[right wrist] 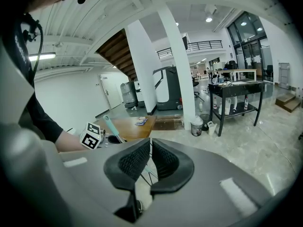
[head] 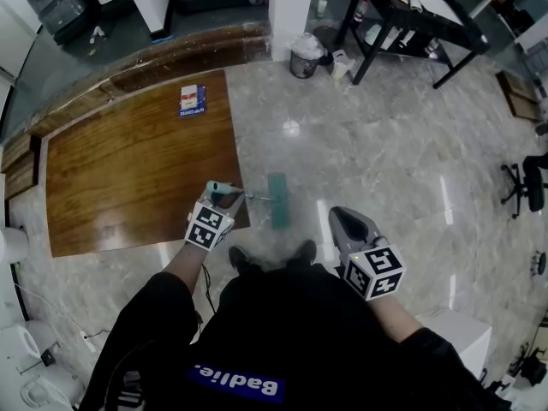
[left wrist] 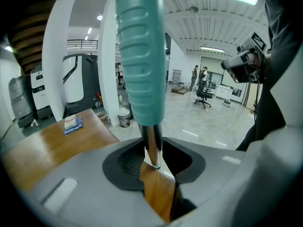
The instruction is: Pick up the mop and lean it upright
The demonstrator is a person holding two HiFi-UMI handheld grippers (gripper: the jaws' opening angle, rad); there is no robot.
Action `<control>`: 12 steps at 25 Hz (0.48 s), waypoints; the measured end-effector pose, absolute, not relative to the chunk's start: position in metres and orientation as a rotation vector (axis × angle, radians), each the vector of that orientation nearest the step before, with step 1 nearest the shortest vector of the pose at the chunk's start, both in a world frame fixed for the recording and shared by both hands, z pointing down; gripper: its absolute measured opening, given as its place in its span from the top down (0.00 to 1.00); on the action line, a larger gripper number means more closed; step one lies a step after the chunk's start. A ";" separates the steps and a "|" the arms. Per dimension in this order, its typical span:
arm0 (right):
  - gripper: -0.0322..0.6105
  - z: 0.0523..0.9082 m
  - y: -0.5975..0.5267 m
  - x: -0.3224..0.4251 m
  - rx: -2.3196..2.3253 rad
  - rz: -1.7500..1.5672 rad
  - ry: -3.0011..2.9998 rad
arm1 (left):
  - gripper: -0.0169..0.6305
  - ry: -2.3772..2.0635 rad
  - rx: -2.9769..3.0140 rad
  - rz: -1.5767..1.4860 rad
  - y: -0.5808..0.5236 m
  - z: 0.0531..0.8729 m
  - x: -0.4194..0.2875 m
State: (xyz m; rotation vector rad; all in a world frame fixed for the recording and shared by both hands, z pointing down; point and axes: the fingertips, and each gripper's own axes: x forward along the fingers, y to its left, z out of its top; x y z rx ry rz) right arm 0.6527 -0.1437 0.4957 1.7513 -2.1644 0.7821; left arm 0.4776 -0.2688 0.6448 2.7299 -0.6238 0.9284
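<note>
Pinching the mop (left wrist: 140, 56) by its metal shaft just below the teal grip: left gripper (left wrist: 154, 161), tilted forward and down. Mop head (head: 276, 200) flat on the marble floor (head: 385, 144). Nearly pressed together, empty: right gripper (right wrist: 150, 148), low at the right. Shaft barely traceable from the head view.

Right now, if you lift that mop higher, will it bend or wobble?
Probably no bending: the shaft of the mop looks like shiny metal, likely stiff. Its flat head sits at the far end, so it may swing. The left gripper pinches smooth metal below the ribbed teal grip, so it might slide.
</note>
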 end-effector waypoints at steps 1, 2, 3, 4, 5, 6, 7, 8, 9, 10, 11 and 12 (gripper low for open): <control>0.92 0.495 -0.144 0.652 1.749 0.782 -2.164 | 0.76 -0.617 2.735 0.940 -0.268 0.646 0.478; 0.91 0.495 -0.144 0.651 1.747 0.781 -2.165 | 0.74 -0.610 2.741 0.953 -0.266 0.647 0.479; 0.91 0.496 -0.143 0.651 1.746 0.779 -2.165 | 0.73 -0.603 2.747 0.963 -0.265 0.648 0.480; 0.91 0.496 -0.143 0.651 1.745 0.778 -2.164 | 0.72 -0.600 2.751 0.968 -0.264 0.649 0.482; 0.91 0.497 -0.142 0.651 1.745 0.777 -2.163 | 0.70 -0.598 2.752 0.967 -0.263 0.650 0.484; 0.91 0.497 -0.142 0.652 1.745 0.775 -2.163 | 0.69 -0.599 2.747 0.965 -0.262 0.652 0.485; 0.90 0.497 -0.141 0.653 1.745 0.772 -2.162 | 0.67 -0.601 2.741 0.963 -0.261 0.654 0.486; 0.90 0.498 -0.140 0.653 1.744 0.769 -2.162 | 0.66 -0.606 2.735 0.963 -0.260 0.655 0.487; 0.90 0.498 -0.139 0.654 1.743 0.767 -2.162 | 0.65 -0.612 2.731 0.964 -0.259 0.656 0.488; 0.89 0.499 -0.137 0.655 1.742 0.767 -2.161 | 0.64 -0.617 2.729 0.965 -0.258 0.657 0.488; 0.89 0.499 -0.136 0.656 1.743 0.768 -2.160 | 0.63 -0.622 2.727 0.966 -0.257 0.658 0.489; 0.89 0.500 -0.136 0.657 1.743 0.769 -2.158 | 0.61 -0.627 2.727 0.968 -0.257 0.658 0.489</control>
